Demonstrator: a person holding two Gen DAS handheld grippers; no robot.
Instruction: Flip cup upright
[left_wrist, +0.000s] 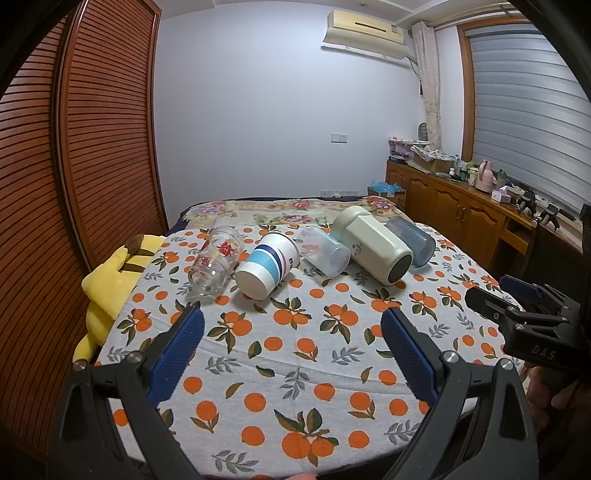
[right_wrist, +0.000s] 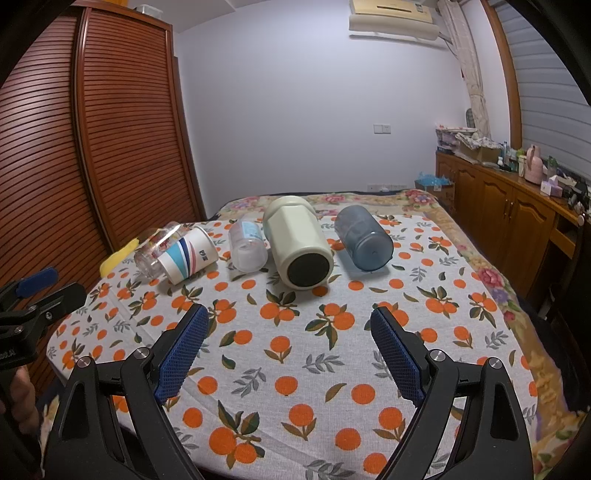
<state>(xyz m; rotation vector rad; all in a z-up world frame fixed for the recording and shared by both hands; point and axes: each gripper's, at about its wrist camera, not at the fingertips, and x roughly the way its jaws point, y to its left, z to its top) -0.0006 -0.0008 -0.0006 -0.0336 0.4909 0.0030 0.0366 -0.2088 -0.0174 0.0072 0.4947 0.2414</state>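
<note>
Several cups lie on their sides in a row on the orange-print cloth (left_wrist: 295, 362). From left: a clear glass with red print (left_wrist: 216, 264), a white paper cup with blue stripes (left_wrist: 267, 266), a small clear plastic cup (left_wrist: 325, 251), a cream mug (left_wrist: 373, 245) and a blue-grey tumbler (left_wrist: 412, 240). In the right wrist view they show as glass (right_wrist: 155, 247), paper cup (right_wrist: 188, 254), plastic cup (right_wrist: 247, 245), cream mug (right_wrist: 297, 247) and tumbler (right_wrist: 364, 238). My left gripper (left_wrist: 293, 325) is open and empty, short of the paper cup. My right gripper (right_wrist: 288, 325) is open and empty, short of the cream mug.
A yellow plush toy (left_wrist: 110, 280) lies at the cloth's left edge. A slatted wooden wardrobe (left_wrist: 74, 166) stands on the left. A wooden cabinet (left_wrist: 461, 210) with clutter runs along the right. A floral blanket (left_wrist: 288, 210) lies behind the cups.
</note>
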